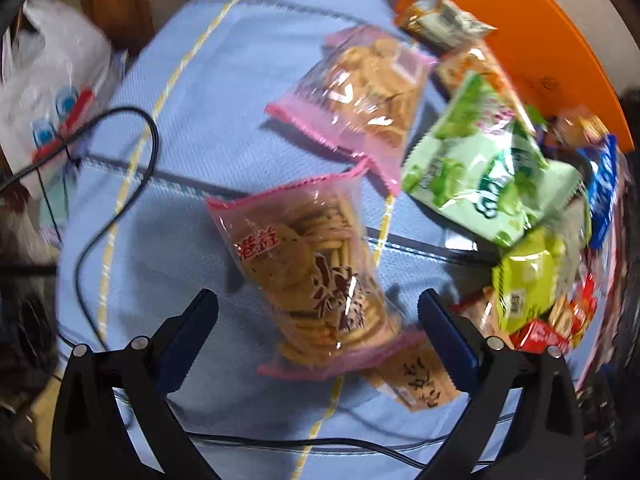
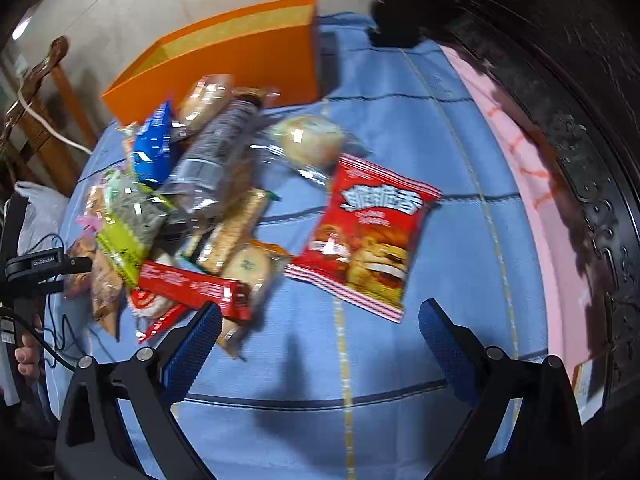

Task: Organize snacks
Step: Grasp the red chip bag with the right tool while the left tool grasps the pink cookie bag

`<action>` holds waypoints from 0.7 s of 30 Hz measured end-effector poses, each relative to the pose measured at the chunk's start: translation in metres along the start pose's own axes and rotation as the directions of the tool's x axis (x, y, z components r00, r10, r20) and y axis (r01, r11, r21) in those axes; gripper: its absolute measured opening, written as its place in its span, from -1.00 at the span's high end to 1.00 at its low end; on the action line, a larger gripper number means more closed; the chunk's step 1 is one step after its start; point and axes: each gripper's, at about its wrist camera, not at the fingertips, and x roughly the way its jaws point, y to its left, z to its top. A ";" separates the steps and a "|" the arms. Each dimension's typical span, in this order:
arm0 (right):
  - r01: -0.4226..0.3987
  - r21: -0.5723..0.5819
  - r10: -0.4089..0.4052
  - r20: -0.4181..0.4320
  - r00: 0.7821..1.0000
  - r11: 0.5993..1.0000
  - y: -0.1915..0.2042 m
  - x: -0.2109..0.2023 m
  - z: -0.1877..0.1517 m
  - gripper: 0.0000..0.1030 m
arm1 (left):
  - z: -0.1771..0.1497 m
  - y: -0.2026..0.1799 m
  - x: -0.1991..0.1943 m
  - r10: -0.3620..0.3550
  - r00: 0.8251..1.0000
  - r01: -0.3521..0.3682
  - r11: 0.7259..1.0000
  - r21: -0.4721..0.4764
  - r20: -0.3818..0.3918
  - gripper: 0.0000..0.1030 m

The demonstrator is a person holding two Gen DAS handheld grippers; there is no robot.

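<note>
Lying near wide left tongs (right tongs wide too): two pink-edged cookie bags.

Both views are evenly lit from above, with motion blur smearing the snack pile. Glare flecks the clear cookie bag. Soft shadows fall on the blue cloth. Fisheye bending darkens and warps the edges

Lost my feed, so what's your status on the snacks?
Left gripper open, straddling pink cookie bag, not gripping. Right gripper open, empty, near red snack bag. Orange box beyond the pile. Black cable beside the cookies.
</note>
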 end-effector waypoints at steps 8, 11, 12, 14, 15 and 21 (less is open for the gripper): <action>0.045 0.105 -0.043 -0.020 0.999 0.993 -0.025 0.021 0.018 -0.93 | -0.011 -0.007 0.002 0.075 0.997 -0.077 0.996 0.038 0.033 -0.78; 0.060 0.133 -0.057 -0.027 0.998 0.989 -0.032 0.030 0.031 -0.93 | -0.022 -0.015 -0.008 0.137 0.987 -0.143 0.987 0.070 0.089 0.02; 0.061 0.136 -0.057 -0.028 0.998 0.989 -0.033 0.032 0.036 -0.93 | -0.023 -0.015 -0.010 0.111 0.990 -0.118 0.990 0.081 0.082 0.07; 0.073 0.129 -0.070 -0.027 0.997 0.989 -0.032 0.037 0.043 -0.93 | -0.026 -0.014 -0.014 0.094 0.993 -0.100 0.992 0.082 0.076 0.09; 0.091 0.119 -0.088 -0.031 0.996 0.989 -0.032 0.040 0.046 -0.93 | -0.027 -0.015 -0.017 0.103 0.991 -0.110 0.990 0.084 0.087 0.09; 0.127 0.136 -0.121 -0.046 0.992 0.983 -0.035 0.062 0.060 -0.93 | -0.032 -0.028 -0.024 0.130 0.985 -0.142 0.983 0.115 0.110 0.09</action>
